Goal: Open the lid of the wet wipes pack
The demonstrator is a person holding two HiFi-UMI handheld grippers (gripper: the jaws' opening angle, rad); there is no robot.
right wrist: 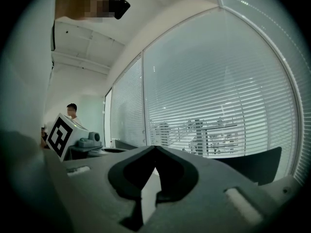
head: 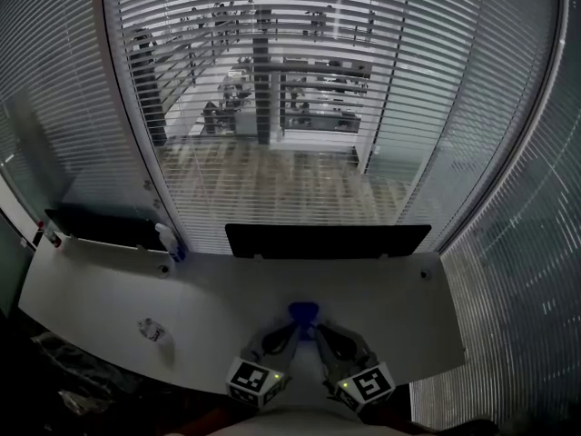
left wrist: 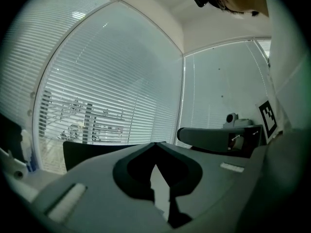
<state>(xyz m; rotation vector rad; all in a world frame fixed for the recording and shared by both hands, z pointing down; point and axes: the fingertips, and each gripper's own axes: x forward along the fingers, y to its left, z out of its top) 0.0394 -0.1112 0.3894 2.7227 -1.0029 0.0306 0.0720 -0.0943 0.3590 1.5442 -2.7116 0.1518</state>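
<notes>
Low in the head view both grippers point forward over the white table [head: 390, 307]. My left gripper [head: 293, 323] and right gripper [head: 317, 325] converge at a blue shape [head: 304, 312] that I cannot identify. A small pale packet-like object [head: 152, 331], too small to tell as the wipes pack, lies far to their left. In the left gripper view my left gripper [left wrist: 155, 147] has its grey jaws together at the tips with nothing between. The right gripper view shows my right gripper [right wrist: 155, 149] the same way. No pack appears in either gripper view.
A black screen [head: 327, 240] stands along the table's far edge, and another dark panel [head: 104, 228] at the back left beside a spray bottle [head: 169, 241]. Slatted blinds [head: 300, 107] cover the window behind. A person [right wrist: 72, 111] stands far off in the right gripper view.
</notes>
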